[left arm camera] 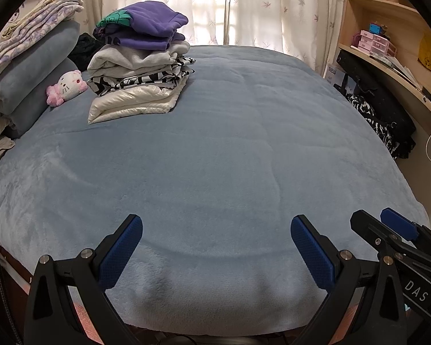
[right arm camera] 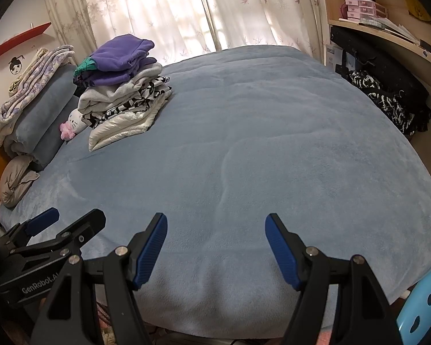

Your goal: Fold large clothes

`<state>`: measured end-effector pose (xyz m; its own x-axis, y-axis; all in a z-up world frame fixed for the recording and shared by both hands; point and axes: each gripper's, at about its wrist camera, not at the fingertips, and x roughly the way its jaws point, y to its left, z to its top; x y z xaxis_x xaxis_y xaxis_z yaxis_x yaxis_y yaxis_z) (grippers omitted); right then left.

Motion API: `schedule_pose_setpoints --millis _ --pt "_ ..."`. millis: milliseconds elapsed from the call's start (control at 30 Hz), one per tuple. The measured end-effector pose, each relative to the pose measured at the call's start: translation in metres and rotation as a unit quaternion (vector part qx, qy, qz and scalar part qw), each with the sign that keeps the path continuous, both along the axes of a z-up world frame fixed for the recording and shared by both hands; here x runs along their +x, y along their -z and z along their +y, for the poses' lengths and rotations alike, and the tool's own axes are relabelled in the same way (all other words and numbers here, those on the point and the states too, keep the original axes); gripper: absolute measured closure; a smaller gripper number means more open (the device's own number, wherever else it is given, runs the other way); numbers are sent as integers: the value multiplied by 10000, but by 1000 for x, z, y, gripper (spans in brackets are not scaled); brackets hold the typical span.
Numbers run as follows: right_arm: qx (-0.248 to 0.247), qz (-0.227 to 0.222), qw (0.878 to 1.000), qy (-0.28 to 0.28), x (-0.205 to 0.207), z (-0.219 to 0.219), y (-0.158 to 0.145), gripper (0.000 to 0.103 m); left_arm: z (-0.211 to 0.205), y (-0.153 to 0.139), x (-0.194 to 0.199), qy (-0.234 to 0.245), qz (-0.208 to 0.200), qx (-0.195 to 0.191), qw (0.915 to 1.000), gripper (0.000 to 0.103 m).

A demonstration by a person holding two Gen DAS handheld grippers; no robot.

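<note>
Left gripper (left arm camera: 216, 227): black frame with blue ribbed pads, jaws spread wide, nothing between them. It hangs over the near edge of the bed, tilted downward. Right gripper (right arm camera: 216, 224): same build, jaws likewise well apart and empty, held just beside the left one over the same edge; each gripper shows at the margin of the other's view.

Beneath both lies a pale blue plush blanket (left arm camera: 230, 143) covering the bed, with shallow creases and bare across its middle.

The stack of folded clothes (left arm camera: 138, 66) sits at the far left of the bed, well apart from both grippers: a white glossy garment at the bottom, a black-and-white patterned piece, grey fabric, and a purple fleece on top. A small white and pink plush toy (left arm camera: 67, 86) rests just beside the stack. Rolled grey-blue bedding (left arm camera: 34, 69) is piled against the left side. Pale floral curtains (left arm camera: 273, 8) hang behind.
</note>
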<state>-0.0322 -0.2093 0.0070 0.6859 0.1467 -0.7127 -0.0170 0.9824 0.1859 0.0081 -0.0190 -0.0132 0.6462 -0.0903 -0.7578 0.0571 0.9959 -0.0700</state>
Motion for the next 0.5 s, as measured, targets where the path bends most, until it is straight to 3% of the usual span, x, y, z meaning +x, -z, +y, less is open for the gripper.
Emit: schedule_pose_setpoints --millis 500 --pt "14 -19 10000 -41 -2 5 2 32 2 3 1 -90 59 17 9999 1"
